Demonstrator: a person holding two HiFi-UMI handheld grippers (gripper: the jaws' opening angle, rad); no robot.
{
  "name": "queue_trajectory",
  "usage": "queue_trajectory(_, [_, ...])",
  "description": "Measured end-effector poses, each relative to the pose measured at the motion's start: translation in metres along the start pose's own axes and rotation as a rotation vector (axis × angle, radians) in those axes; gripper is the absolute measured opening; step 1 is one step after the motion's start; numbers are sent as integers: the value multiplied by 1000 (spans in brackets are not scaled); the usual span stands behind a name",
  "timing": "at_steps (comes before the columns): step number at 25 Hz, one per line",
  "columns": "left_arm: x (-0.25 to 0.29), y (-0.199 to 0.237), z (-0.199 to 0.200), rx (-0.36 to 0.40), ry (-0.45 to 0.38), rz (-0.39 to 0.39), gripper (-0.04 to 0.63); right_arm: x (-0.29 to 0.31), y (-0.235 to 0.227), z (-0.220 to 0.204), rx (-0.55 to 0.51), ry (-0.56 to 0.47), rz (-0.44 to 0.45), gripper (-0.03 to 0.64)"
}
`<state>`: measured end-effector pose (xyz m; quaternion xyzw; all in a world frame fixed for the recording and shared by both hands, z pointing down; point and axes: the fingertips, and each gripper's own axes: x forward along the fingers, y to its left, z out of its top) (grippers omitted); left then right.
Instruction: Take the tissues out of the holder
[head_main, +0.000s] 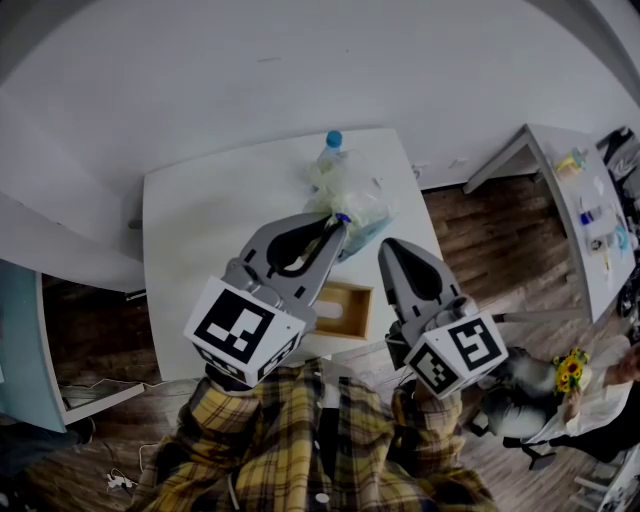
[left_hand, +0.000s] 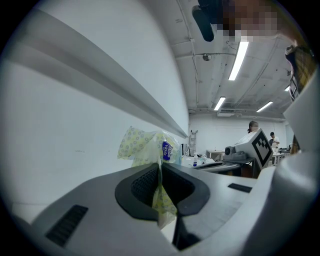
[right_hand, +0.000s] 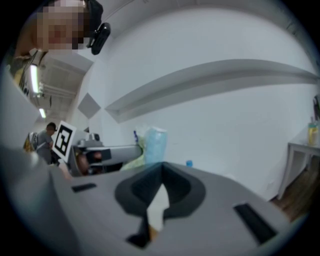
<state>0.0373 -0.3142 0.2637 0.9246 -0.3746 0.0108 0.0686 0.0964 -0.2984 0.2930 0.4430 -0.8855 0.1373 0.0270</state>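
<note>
A soft tissue pack (head_main: 352, 198) in clear, yellow-patterned wrap hangs above the white table (head_main: 200, 220). My left gripper (head_main: 338, 224) is shut on the wrap's lower edge. In the left gripper view the film (left_hand: 161, 196) is pinched between the pads and the pack (left_hand: 146, 146) bulges beyond them. The open wooden holder (head_main: 341, 309) sits at the table's near edge below both grippers; I cannot see inside it. My right gripper (head_main: 391, 250) hovers just right of the pack with its tips together and nothing held. The pack (right_hand: 153, 144) shows past the right gripper (right_hand: 161, 168).
A bottle with a blue cap (head_main: 333, 139) stands behind the pack at the table's far edge. A second white table (head_main: 585, 220) with small items stands at the right. A seated person (head_main: 545, 385) is at the lower right, and a wall lies beyond the table.
</note>
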Motion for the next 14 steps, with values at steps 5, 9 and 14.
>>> queue_trajectory(5, [1,0,-1,-17,6,-5,40,2,-1,-1,-2,2,-3,9])
queue_trajectory(9, [1,-1,-1,-8,7,-8,41,1,0,-1,-5,4,0,9])
queue_trajectory(14, [2,2,-1,10,0,-10,41,3,-1,-1,-1,6,1,9])
